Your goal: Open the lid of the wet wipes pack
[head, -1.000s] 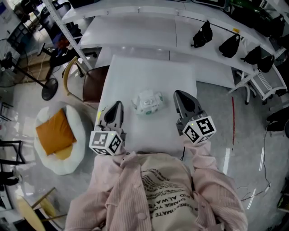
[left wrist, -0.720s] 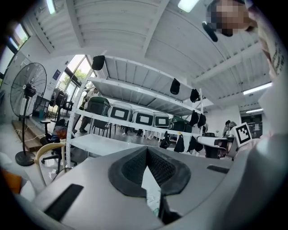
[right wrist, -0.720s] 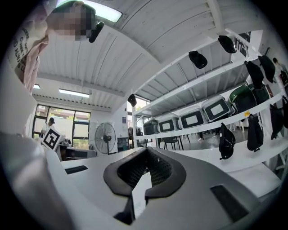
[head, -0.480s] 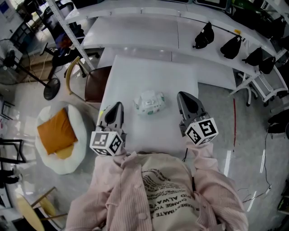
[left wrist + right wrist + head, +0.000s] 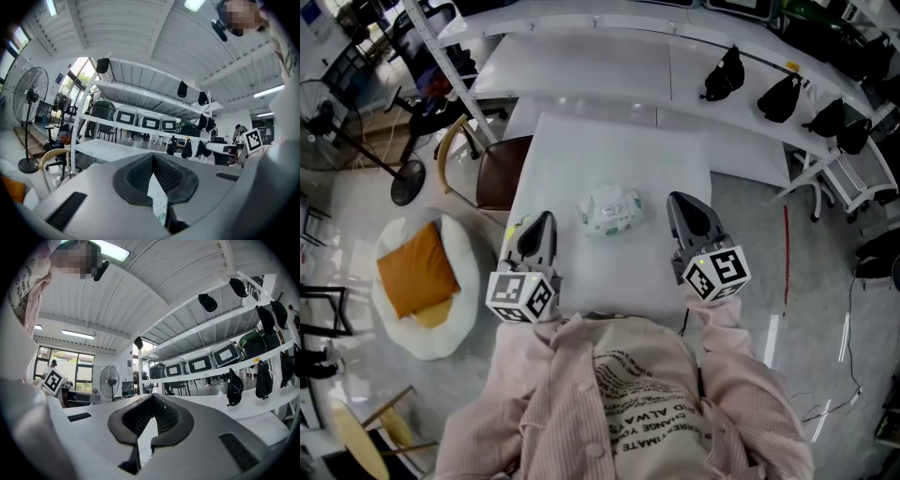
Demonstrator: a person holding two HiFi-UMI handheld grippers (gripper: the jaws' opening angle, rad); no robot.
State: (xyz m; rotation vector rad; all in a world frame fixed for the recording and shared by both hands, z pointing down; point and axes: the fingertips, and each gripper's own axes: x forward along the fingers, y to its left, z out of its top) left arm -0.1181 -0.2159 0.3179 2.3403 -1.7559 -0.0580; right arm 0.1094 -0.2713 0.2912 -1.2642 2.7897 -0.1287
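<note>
In the head view the wet wipes pack (image 5: 607, 211), white and crumpled with green print, lies on the white table (image 5: 619, 150) between my two grippers. My left gripper (image 5: 539, 219) hovers to the pack's left and a little nearer to me, apart from it. My right gripper (image 5: 679, 201) is to the pack's right, also apart from it. In the left gripper view the left gripper (image 5: 153, 155) has its jaws meeting at the tips with nothing held. In the right gripper view the right gripper (image 5: 153, 397) is likewise shut and empty. The pack's lid cannot be made out.
A brown chair (image 5: 487, 173) stands at the table's left edge. On the floor to the left lies a white round cushion (image 5: 441, 323) with an orange pillow, and a fan base (image 5: 408, 183) stands behind it. Black caps (image 5: 722, 73) hang along the far bench.
</note>
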